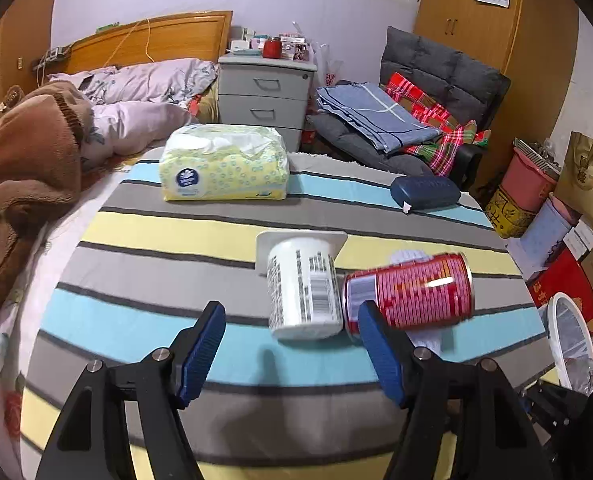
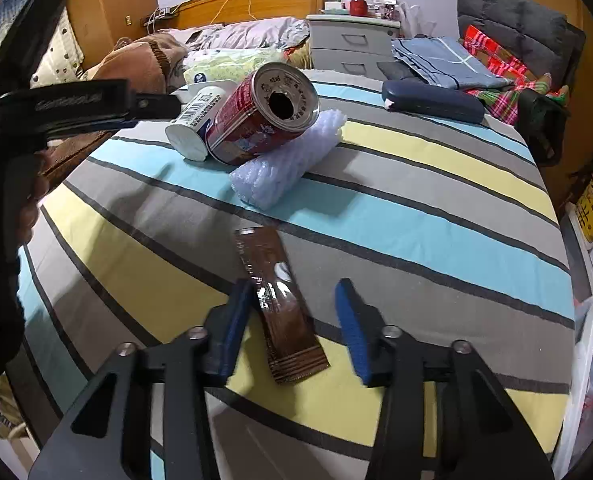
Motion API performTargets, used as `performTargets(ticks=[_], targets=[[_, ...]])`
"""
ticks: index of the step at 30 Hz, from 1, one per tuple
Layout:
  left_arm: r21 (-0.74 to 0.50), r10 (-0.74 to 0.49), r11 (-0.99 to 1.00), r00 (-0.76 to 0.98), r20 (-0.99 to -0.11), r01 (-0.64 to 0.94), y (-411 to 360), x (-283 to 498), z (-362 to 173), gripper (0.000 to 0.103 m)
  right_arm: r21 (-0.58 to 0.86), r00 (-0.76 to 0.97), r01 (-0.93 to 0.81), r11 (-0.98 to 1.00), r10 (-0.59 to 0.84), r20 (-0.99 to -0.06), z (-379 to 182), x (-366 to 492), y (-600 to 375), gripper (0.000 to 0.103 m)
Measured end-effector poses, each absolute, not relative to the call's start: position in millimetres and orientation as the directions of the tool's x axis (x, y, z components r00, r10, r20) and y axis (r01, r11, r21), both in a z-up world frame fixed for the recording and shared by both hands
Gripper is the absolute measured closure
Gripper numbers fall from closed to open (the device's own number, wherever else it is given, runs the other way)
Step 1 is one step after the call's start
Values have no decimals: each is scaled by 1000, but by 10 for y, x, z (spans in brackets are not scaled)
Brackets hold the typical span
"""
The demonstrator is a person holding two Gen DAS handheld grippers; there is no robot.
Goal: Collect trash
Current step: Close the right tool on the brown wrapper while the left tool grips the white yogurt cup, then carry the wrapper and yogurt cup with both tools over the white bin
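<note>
On the striped bed cover a white yogurt cup [image 1: 302, 286] lies on its side beside a red can [image 1: 410, 292]. My left gripper [image 1: 292, 336] is open, its jaws just in front of the cup, the right finger [image 1: 380, 356] near the can's end. In the right wrist view the can [image 2: 264, 114] rests on a white foam wrap [image 2: 288, 160], next to the cup [image 2: 196, 126]. A brown wrapper [image 2: 278, 304] lies flat between the open jaws of my right gripper [image 2: 296, 312]; the left finger [image 2: 236, 320] touches its edge.
A tissue pack [image 1: 224, 164] and a dark blue case [image 1: 424, 192] lie further back on the bed. A white mesh bin [image 1: 568, 340] stands off the bed's right edge, also in the right wrist view [image 2: 592, 360]. A nightstand [image 1: 264, 96] and a chair with folded cloths [image 1: 396, 120] stand behind.
</note>
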State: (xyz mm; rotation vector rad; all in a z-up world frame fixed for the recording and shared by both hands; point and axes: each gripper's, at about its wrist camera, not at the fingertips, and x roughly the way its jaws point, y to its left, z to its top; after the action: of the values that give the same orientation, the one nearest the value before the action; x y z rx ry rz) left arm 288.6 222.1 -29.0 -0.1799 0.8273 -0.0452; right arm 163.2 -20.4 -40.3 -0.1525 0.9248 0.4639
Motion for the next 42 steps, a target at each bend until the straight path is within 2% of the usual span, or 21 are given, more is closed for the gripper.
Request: performTargets(ticks=[4, 6, 8, 28, 32, 34, 42], targets=[[-170, -115, 985, 668, -735, -17, 2190, 3028, -337, 35, 53, 516, -449, 892, 307, -800, -405, 1666, -182, 67], [-176, -118, 984, 667, -736, -21, 2191, 3096, -363, 35, 47, 520, -444, 895, 300, -800, -406, 1700, -182, 77], [-186, -124, 982, 661, -740, -24, 2187, 3160, -394, 35, 49, 522, -436, 899, 297, -799, -407, 1734, -195, 81], [-164, -93, 985, 622, -778, -57, 2222, 3461, -618, 35, 103, 516, -415, 904, 327, -792, -414, 1788, -252, 82], [-161, -89, 985, 619, -780, -61, 2221, 3452, -638, 44, 103, 516, -415, 904, 327, -792, -414, 1792, -256, 82], [-156, -84, 986, 616, -783, -63, 2229, 3448, -639, 55, 103, 517, -413, 905, 326, -791, -417, 1797, -261, 83], [-140, -63, 987, 630, -774, -73, 2249, 3310, -574, 55, 114, 519, -411, 905, 335, -787, -413, 1801, -288, 83]])
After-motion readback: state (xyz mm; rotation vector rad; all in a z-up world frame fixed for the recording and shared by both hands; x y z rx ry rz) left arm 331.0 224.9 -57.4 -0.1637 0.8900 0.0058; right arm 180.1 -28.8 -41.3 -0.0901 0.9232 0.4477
